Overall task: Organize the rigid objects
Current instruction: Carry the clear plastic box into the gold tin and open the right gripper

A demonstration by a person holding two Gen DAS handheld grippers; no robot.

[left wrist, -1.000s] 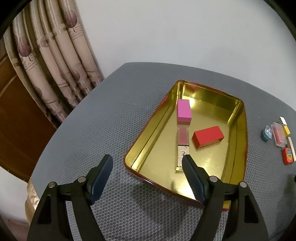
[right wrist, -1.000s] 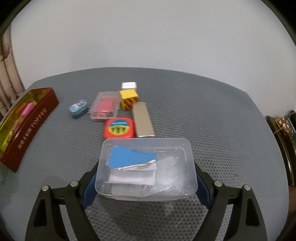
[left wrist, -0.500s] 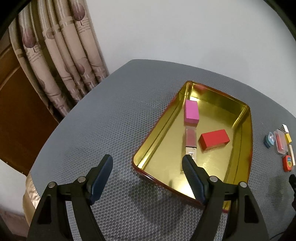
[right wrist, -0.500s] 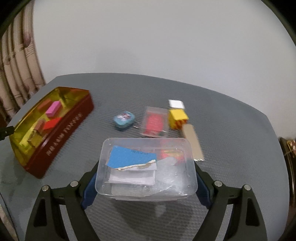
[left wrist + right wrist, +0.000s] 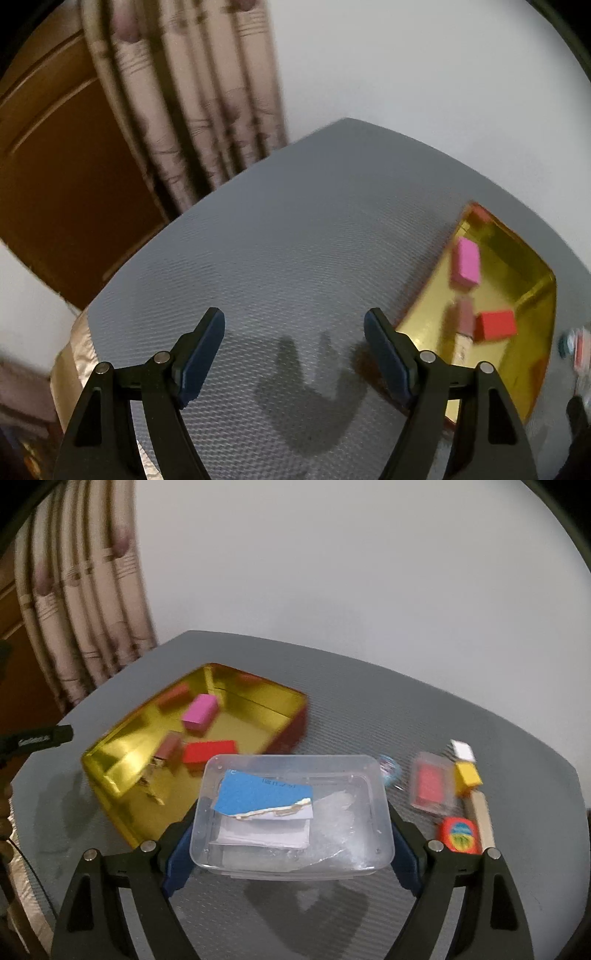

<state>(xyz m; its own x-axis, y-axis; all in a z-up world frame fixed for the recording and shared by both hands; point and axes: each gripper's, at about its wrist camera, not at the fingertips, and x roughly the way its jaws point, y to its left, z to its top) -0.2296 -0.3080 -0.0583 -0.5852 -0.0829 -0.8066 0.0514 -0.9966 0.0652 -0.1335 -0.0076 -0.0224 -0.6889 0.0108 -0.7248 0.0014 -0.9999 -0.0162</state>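
Right tongs (image 5: 291, 853): clamped across the short ends of a clear plastic box (image 5: 291, 812), carried above the grey bench (image 5: 369, 915) with its shadow on the mat below. Inside the box, a blue card (image 5: 258, 792) and white paper. The hold is pad pressure alone on smooth plastic walls; a wobble or slackened squeeze could let the box slide out or tip.

Left tongs (image 5: 294, 354): apart, nothing between the pads, over bare bench mat. They are just beside the near corner of the gold tin (image 5: 532, 317); a careless swing could knock it.

Just beyond the box, left: the gold tin, open, holding a pink block (image 5: 199, 712), a red block (image 5: 208, 751) and a brownish piece (image 5: 170, 746). The box looks broad against the free floor of the tin; lowered carelessly, it may land on a block or catch the rim.

Right of the box, loose on the bench: red round-cornered item (image 5: 460, 834), small clear case (image 5: 432, 786), yellow cube (image 5: 467, 777), a pale bar (image 5: 482, 814). Not yet sorted.

Both views are smeared, so positions here are approximate.
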